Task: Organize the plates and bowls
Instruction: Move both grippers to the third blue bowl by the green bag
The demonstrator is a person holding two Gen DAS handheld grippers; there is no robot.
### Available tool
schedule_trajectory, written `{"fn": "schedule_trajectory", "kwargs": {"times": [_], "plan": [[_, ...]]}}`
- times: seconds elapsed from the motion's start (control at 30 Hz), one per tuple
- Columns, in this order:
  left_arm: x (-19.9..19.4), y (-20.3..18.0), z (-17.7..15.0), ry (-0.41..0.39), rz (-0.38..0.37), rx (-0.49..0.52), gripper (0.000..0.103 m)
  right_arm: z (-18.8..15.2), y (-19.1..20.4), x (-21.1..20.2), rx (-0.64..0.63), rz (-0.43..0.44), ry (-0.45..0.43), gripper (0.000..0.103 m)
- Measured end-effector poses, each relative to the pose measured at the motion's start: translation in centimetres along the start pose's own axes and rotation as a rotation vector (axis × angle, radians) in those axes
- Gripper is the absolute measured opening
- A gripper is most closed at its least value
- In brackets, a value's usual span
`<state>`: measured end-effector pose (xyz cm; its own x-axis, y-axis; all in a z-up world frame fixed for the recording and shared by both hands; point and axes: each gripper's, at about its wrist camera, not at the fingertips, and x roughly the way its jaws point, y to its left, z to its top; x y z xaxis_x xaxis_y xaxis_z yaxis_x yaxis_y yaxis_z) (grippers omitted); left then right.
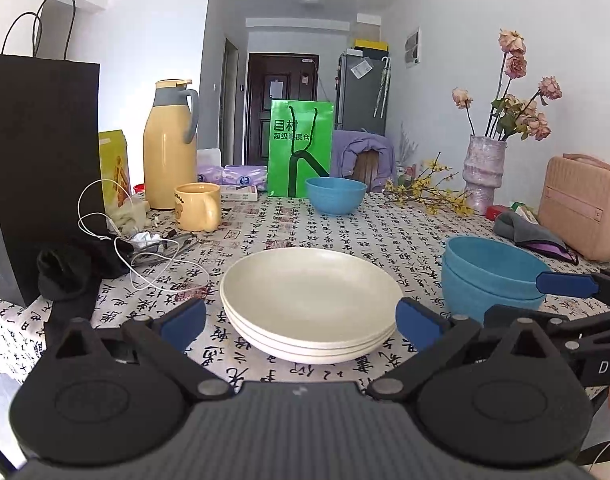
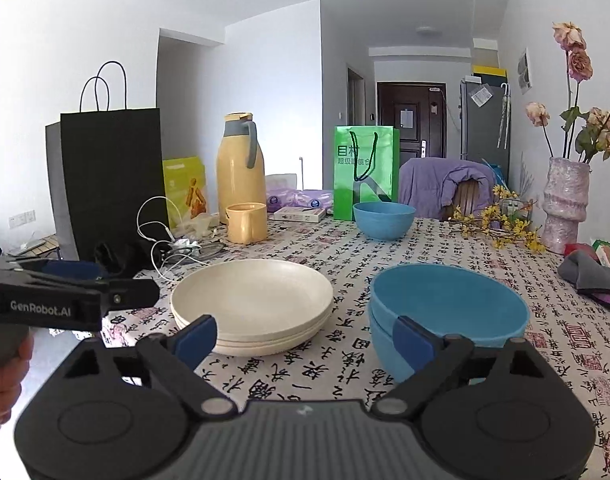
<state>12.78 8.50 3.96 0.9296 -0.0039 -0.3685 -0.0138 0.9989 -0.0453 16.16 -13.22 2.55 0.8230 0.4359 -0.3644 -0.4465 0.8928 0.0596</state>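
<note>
Two spread claws, left (image 1: pixel 301 316) marked "GenRobot.AI", right (image 2: pixel 305 338), face stacked plates (image 2: pixel 251 306).

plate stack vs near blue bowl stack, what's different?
The plate stack is cream, shallow and wide; the near bowl stack is blue, deep and taller. The plates look three high; the bowls two. The plates lie ahead of the left gripper, the bowls by the right gripper. Both are nested, upright, on the tablecloth.

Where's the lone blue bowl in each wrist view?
Left wrist: the single blue plastic bowl sits centre, far on the table, right of the green paper bag.
Right wrist: same bowl, centre-right, again just right of the green bag.
Shared landmark: the green bag.
</note>
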Motion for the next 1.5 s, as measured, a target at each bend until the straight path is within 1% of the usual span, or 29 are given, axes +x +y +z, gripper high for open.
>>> {"fn": "schedule_trajectory", "kwargs": {"times": [0.2,0.37,0.47,0.57,0.7,0.8,0.9,1.0,1.1,1.2,1.3,1.37,1.43,1.5], "plan": [[1.7,1.1,0.7,0.005,0.002,-0.001,0.103,1.0,0.3,1.7,0.014,-0.005,0.000,0.095],[3.9,1.9,2.3,0.005,0.002,-0.002,0.103,2.6,-0.3,4.0,0.053,0.002,0.011,0.095],[5.6,2.4,3.8,0.019,0.005,0.001,0.103,4.0,-0.9,5.7,0.078,0.009,0.022,0.095],[7.6,3.1,5.6,0.036,-0.004,-0.025,0.103,5.7,-2.1,7.7,0.131,0.020,0.040,0.095],[10.4,4.0,8.1,0.039,-0.041,-0.060,0.103,8.0,-4.2,10.6,0.233,0.036,0.085,0.095],[12.7,4.3,9.4,0.049,-0.038,-0.069,0.103,9.8,-5.8,12.7,0.292,0.037,0.113,0.095],[15.5,4.7,10.7,0.084,-0.053,-0.099,0.103,11.9,-7.4,15.1,0.335,0.015,0.130,0.095],[18.3,5.4,11.9,0.114,-0.083,-0.140,0.103,13.8,-9.1,17.5,0.377,0.022,0.141,0.095],[21.1,5.5,13.1,0.159,-0.092,-0.158,0.103,15.4,-10.6,19.7,0.424,0.012,0.154,0.095],[24.0,5.8,14.6,0.196,-0.118,-0.187,0.103,17.0,-12.5,22.0,0.495,0.047,0.178,0.095],[27.4,5.7,16.6,0.223,-0.176,-0.213,0.103,18.5,-15.0,24.8,0.624,0.094,0.226,0.095],[30.3,5.5,17.8,0.257,-0.235,-0.217,0.103,19.5,-16.7,26.9,0.693,0.102,0.248,0.095],[33.5,5.2,18.7,0.313,-0.267,-0.229,0.103,20.4,-18.0,28.8,0.704,0.103,0.244,0.095],[36.9,5.2,19.4,0.371,-0.295,-0.260,0.103,21.0,-19.2,30.8,0.717,0.070,0.249,0.095]]}}
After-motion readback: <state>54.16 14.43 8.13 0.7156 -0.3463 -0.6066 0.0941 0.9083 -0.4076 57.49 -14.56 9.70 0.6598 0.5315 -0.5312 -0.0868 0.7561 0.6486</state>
